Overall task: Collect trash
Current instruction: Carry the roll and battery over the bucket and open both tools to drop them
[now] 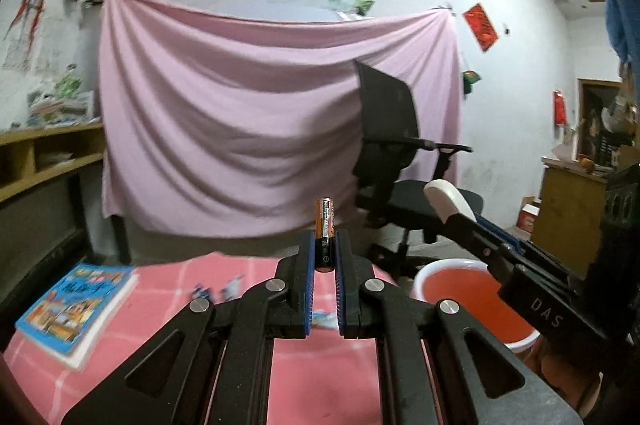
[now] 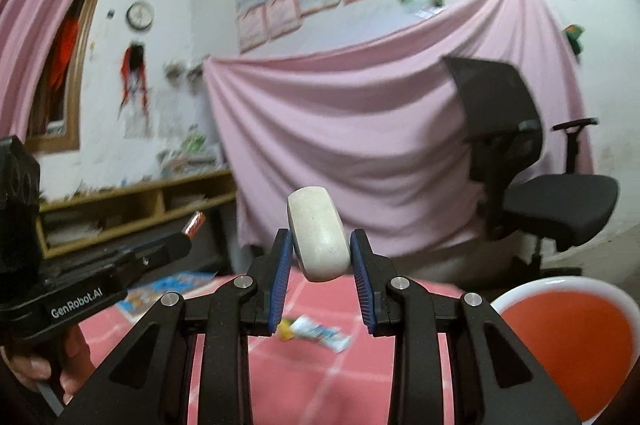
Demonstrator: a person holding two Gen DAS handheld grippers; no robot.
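My left gripper (image 1: 325,257) is shut on an orange-and-black battery (image 1: 325,225) that stands upright between the blue pads, held above the pink checked tablecloth (image 1: 168,309). My right gripper (image 2: 320,257) is shut on a white oval eraser-like block (image 2: 318,237), also raised above the table; this block (image 1: 446,201) and the right gripper show at the right of the left wrist view. A red bin with a white rim (image 1: 476,301) stands beside the table at the right, and it also shows in the right wrist view (image 2: 576,337). A colourful wrapper (image 2: 320,333) lies on the cloth.
A blue picture book (image 1: 76,309) lies at the table's left. A black office chair (image 1: 400,161) stands behind the bin, before a hanging pink sheet (image 1: 260,113). Wooden shelves (image 1: 44,153) run along the left wall.
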